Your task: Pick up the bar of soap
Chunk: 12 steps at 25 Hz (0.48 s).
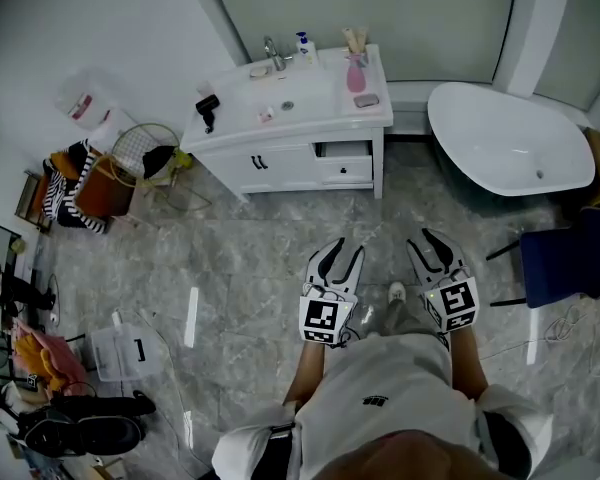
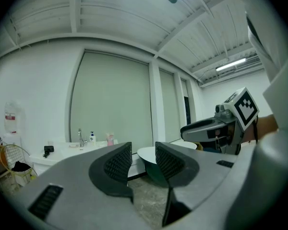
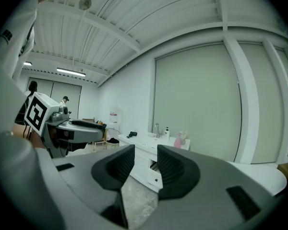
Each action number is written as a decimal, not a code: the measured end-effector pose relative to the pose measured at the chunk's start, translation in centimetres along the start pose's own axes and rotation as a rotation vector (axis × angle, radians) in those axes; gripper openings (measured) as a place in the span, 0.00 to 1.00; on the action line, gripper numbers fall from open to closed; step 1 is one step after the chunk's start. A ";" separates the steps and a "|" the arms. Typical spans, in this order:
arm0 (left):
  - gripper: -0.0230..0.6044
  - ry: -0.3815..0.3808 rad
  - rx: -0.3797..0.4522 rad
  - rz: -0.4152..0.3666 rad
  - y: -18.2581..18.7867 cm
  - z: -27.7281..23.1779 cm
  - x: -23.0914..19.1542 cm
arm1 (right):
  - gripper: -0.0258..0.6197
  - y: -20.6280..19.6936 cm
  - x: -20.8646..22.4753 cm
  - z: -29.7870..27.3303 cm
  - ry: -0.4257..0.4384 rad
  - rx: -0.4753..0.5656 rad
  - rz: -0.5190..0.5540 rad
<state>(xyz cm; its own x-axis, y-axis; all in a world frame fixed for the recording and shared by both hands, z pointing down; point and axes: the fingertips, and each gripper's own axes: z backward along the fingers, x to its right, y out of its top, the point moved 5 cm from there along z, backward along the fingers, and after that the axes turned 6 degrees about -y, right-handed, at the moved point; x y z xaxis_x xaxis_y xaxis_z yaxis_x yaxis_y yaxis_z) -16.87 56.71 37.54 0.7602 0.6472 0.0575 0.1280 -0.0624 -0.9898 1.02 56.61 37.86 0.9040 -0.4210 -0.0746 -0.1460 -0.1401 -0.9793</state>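
Hovering above grey marble floor (image 1: 260, 253), left gripper (image 1: 344, 250) and right gripper (image 1: 423, 236), jaws narrowly apart, nothing between them, white vanity (image 1: 280, 164) at 12 o'clock, possibly the bar of soap (image 1: 367, 100) near its right edge.

White sink counter (image 1: 330, 118) at twelve o'clock on grey stone floor (image 1: 240, 268). On top: tap (image 1: 272, 54) at twelve, pink bottle (image 1: 356, 74) and pinkish bar (image 1: 367, 100) at three, black dryer (image 1: 208, 108) at nine.
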 end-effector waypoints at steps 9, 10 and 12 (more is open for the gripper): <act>0.29 0.019 -0.005 -0.002 0.7 -6.2 -3.0 | 0.28 1.1 4.2 -5.8 0.033 0.005 0.002; 0.29 0.025 -0.003 -0.001 0.8 -6.9 -3.3 | 0.28 1.2 4.7 -6.4 0.039 0.006 0.003; 0.29 0.035 -0.002 0.001 1.1 -8.1 -3.8 | 0.28 1.5 5.6 -7.5 0.051 0.006 0.004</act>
<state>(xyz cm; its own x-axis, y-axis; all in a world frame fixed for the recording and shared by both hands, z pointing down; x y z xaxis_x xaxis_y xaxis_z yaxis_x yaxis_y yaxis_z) -14.51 48.04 37.24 0.7821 0.6202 0.0614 0.1289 -0.0646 -0.9895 2.82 47.32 37.35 0.8818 -0.4666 -0.0694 -0.1475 -0.1330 -0.9801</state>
